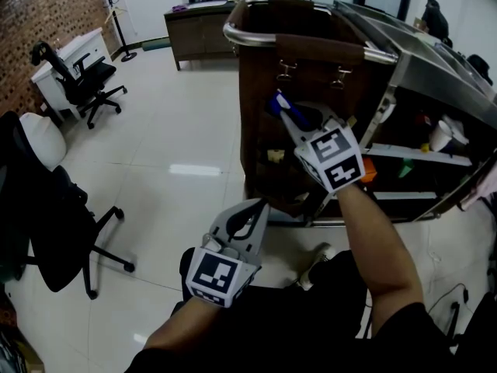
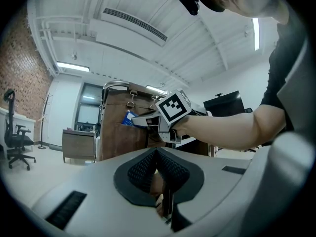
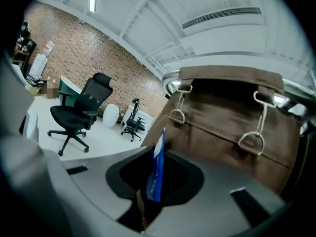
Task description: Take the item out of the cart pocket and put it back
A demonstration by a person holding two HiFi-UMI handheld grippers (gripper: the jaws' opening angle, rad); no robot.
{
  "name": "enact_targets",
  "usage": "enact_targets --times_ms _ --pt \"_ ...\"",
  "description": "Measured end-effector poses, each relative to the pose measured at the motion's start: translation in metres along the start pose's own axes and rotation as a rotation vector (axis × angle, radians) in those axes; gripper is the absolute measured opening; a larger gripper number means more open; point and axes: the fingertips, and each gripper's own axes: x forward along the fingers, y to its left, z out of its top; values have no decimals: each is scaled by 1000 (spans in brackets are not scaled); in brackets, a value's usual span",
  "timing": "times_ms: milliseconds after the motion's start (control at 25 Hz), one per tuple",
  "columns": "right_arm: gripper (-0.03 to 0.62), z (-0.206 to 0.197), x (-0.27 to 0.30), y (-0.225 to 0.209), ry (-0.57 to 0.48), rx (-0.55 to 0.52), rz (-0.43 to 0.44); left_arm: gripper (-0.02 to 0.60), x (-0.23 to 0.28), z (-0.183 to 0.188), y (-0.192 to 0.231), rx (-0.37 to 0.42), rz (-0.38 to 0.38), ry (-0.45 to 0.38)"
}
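Up against the end of the cart [image 1: 423,64], all the work sits on the brown bag [image 1: 260,84] that hangs below the handle rail [image 1: 247,37] by two metal rings [image 3: 177,116]. My right gripper [image 1: 286,113] reaches toward the front face of that bag, near its upper left corner as I look down on it. Its jaws stand apart. The blue packet [image 3: 155,177] stands on edge between them with dark space on either side, so I read the pads as not pressing on it. The packet's far end lies against the brown cloth. Whether its lower edge sits inside a pocket I cannot tell, because my own jaws cover that part in every view. My left gripper [image 1: 256,208] hangs low over my lap, well apart from the cart, with its jaws together and nothing between them.

As for progress, I judge the taking-out as done, since the packet is between my jaws and not tucked away out of sight. The putting-back looks like the step in hand, and close to its end, because the grip is loose right at the bag's face. What is left, as I see it, is to make sure the packet drops fully into the pocket, then to draw the right gripper clear of the bag.
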Motion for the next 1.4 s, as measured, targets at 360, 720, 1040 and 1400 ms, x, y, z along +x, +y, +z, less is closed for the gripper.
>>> enact_targets --times_ms 360,720,1040,1400 --pt "103 22 -16 -3 -48 4 -15 0 -3 1 2 7 5 -2" --pt "5 75 -76 -12 -294 293 64 0 -5 7 -3 9 7 -16" --pt "3 69 -153 -6 -391 434 41 0 -3 12 -4 -7 1 -27" --pt "3 -15 -183 55 -245 482 42 0 6 5 -7 -45 -19 -2"
